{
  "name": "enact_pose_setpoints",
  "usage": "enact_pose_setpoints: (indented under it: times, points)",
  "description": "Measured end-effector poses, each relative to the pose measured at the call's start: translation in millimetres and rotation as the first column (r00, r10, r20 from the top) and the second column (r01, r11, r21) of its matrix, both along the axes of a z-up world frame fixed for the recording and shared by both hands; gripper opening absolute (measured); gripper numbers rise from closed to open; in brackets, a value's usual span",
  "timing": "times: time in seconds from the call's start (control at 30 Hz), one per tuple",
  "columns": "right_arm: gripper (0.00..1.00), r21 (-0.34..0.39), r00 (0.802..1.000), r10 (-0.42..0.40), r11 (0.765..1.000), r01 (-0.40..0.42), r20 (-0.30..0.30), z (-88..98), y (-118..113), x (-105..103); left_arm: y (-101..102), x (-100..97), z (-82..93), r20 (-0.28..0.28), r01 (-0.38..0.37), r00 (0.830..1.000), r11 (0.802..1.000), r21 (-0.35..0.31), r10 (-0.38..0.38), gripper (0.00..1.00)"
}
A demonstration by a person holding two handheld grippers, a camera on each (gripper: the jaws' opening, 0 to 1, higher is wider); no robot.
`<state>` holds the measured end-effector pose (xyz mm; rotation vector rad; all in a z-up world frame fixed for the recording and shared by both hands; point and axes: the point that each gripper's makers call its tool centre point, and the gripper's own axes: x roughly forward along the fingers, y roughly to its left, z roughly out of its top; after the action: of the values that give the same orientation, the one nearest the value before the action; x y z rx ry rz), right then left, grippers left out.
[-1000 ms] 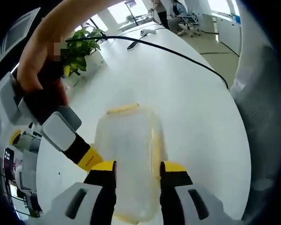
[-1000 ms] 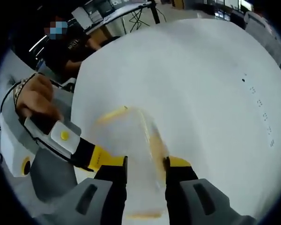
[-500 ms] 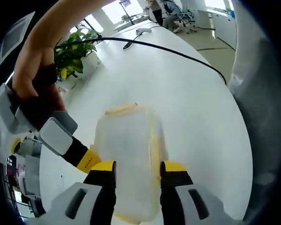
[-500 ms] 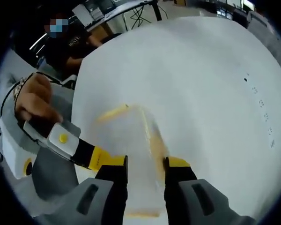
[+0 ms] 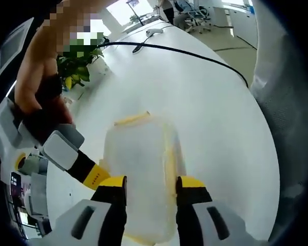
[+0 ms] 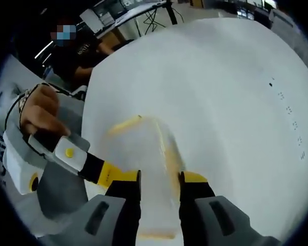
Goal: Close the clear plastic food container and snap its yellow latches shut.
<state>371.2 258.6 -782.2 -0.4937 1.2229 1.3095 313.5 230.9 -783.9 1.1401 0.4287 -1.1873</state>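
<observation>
Container point(image 5: 141, 169) sits on the white tabletop point(image 5: 205, 102), straight ahead of both grippers, its long axis running away from me along the jaws in each view. My left gripper point(image 5: 151, 187) has its jaws closed in on the container's near end, one jaw against each long side. My right gripper point(image 6: 159, 182) is pinching it the same way in the right gripper view. A yellow latch point(image 5: 133, 119) lies across the far end, and another yellow strip point(image 5: 170, 159) runs down the right side. I judge both hands about equally near, so either could reach a latch once it lets go.

The plastic is blurred and milky. I cannot tell whether the lid is fully seated or whether any latch is snapped down. The near edge is cut off behind the jaws.
</observation>
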Motion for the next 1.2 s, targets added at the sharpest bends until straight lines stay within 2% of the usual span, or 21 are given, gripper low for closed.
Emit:
enact_pose_setpoints:
  times: [0.63, 0.93, 1.07, 1.2]
  points:
    - [0.26, 0.015, 1.0, 0.003, 1.0, -0.004, 0.009, 3.0, -17, 2, -3, 1.6, 2.7, 0.007, 0.001, 1.0, 1.0, -0.002, -0.001, 0.32]
    - [0.26, 0.03, 0.998, 0.029, 0.999, -0.03, 0.049, 6.4, -16, 3, -3, 1.6, 6.9, -0.043, 0.008, 0.999, 0.999, -0.034, -0.01, 0.33]
    - [0.22, 0.035, 0.996, 0.037, 0.999, -0.039, 0.076, 8.8, -17, 4, -3, -0.2, 8.3, -0.087, -0.007, 0.996, 0.998, -0.057, 0.002, 0.35]
    - [0.2, 0.049, 0.996, 0.03, 0.998, -0.034, 0.087, 14.5, -17, 6, 0, -1.0, 7.5, -0.084, -0.002, 0.996, 0.999, -0.045, -0.002, 0.37]
